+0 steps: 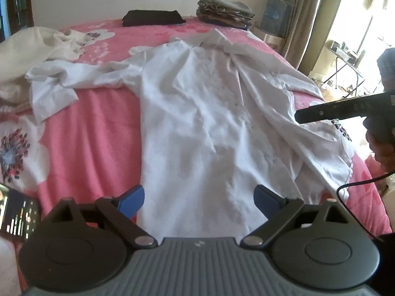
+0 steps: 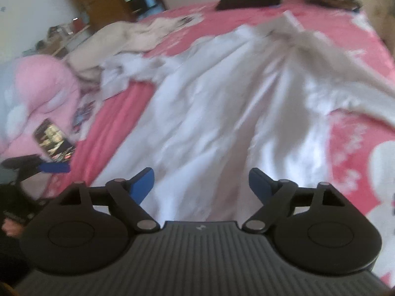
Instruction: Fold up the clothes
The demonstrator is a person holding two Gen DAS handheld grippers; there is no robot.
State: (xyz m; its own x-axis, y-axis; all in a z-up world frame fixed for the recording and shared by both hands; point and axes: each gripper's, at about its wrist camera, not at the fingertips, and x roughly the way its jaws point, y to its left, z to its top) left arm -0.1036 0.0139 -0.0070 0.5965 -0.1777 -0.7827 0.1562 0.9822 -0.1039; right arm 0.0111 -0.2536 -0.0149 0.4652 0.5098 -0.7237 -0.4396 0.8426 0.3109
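Observation:
A white long-sleeved shirt (image 1: 197, 103) lies spread lengthwise on the pink bedspread (image 1: 93, 133), collar at the far end and hem nearest me. One sleeve stretches out to the left and the other side is bunched at the right. My left gripper (image 1: 200, 197) hovers open over the hem with nothing between its blue fingertips. In the blurred right wrist view the same shirt (image 2: 222, 123) fills the middle. My right gripper (image 2: 201, 185) stands open above its lower part, holding nothing. A hand (image 1: 380, 145) carries the right gripper's black body at the shirt's right edge.
A folded black garment (image 1: 153, 18) and a stack of folded clothes (image 1: 224, 9) sit at the bed's far edge. A crumpled cream garment (image 1: 32, 49) lies far left. A lit phone (image 1: 17, 214) rests near left, beside a pink pillow (image 2: 37, 93). A cable (image 1: 350, 197) trails at right.

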